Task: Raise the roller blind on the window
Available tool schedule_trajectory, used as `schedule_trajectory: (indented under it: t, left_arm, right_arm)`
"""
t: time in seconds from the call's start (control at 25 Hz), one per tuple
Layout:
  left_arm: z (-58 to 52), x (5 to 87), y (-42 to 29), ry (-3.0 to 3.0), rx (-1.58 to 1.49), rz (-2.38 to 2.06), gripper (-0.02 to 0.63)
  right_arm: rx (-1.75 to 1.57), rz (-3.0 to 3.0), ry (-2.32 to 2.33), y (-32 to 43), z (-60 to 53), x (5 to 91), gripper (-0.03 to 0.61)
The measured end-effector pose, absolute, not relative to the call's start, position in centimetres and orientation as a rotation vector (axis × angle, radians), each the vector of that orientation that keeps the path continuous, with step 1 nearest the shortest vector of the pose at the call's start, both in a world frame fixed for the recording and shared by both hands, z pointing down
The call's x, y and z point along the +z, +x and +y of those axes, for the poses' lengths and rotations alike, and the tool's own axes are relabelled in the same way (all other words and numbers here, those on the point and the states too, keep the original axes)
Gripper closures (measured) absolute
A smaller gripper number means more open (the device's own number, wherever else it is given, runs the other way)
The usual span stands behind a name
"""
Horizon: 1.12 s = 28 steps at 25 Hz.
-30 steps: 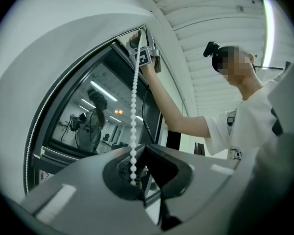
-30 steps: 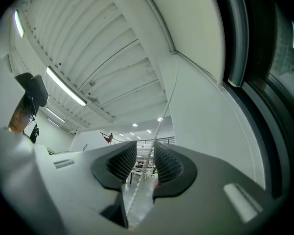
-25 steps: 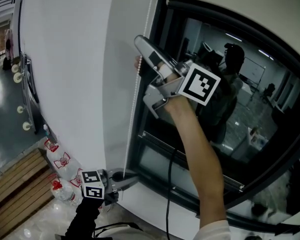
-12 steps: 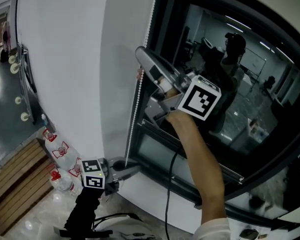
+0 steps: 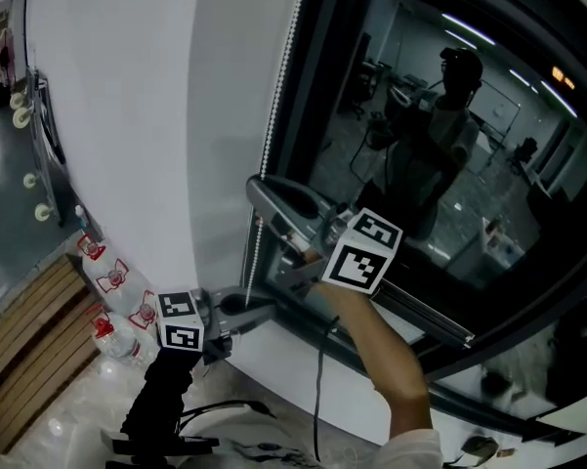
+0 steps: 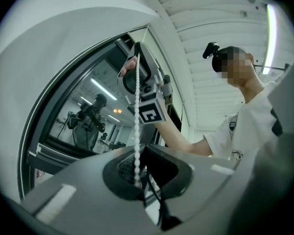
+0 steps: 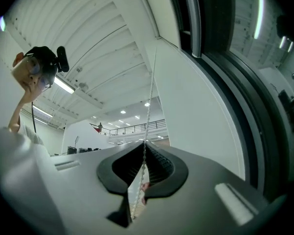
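The left gripper (image 5: 262,311) is clamped on the bead chain (image 5: 272,130) low beside the window (image 5: 420,115), whose glass is bare, with the roller blind out of view above. The right gripper (image 5: 260,195) is pinched shut higher on that chain. If both clamps pull against each other, it could jam or snap.

I think I am in a big office building. A tall white wall (image 5: 127,115) stands beside a big dark window (image 5: 420,164). Far off there is an upstairs balcony (image 7: 137,128) with a railing. Long lamps (image 7: 66,85) hang on a ribbed ceiling (image 7: 102,43). Big water bottles (image 5: 115,291) sit on the floor (image 5: 20,360).
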State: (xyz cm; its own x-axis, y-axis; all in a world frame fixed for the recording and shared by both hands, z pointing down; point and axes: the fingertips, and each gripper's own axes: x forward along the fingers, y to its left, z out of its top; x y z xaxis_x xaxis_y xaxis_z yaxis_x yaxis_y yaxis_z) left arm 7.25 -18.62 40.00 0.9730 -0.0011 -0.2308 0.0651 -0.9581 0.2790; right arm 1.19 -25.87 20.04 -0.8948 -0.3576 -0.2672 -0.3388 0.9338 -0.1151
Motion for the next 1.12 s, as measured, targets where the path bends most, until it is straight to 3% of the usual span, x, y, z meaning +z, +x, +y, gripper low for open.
schedule_trajectory:
  t: [0.52, 0.6, 0.72, 0.84, 1.12]
  left_arm:
    - [-19.3, 39.8, 7.5, 2.831, -0.342, 0.055, 0.615]
    - [-19.2, 39.9, 7.6, 2.831, -0.340, 0.062, 0.615]
    - [-19.1, 40.1, 7.9, 2.827, -0.335, 0.075, 0.615]
    - [-18.9, 40.4, 8.2, 2.820, -0.331, 0.079, 0.615]
    - [-18.6, 41.1, 7.9, 2.809, -0.325, 0.059, 0.615]
  right_arm:
    - [-0.241, 2.830, -0.464, 1.4, -24.8, 24.8, 0.563]
    - [-0.209, 2.849, -0.450, 1.1, -25.0, 24.2, 0.532]
    - [-0.141, 2.841, -0.439, 0.9, -26.0, 21.5, 0.417]
    - [-0.089, 2.797, -0.427, 1.2, -27.5, 16.7, 0.393]
    - [0.040, 2.725, -0.419, 1.3, -29.7, 6.6, 0.406]
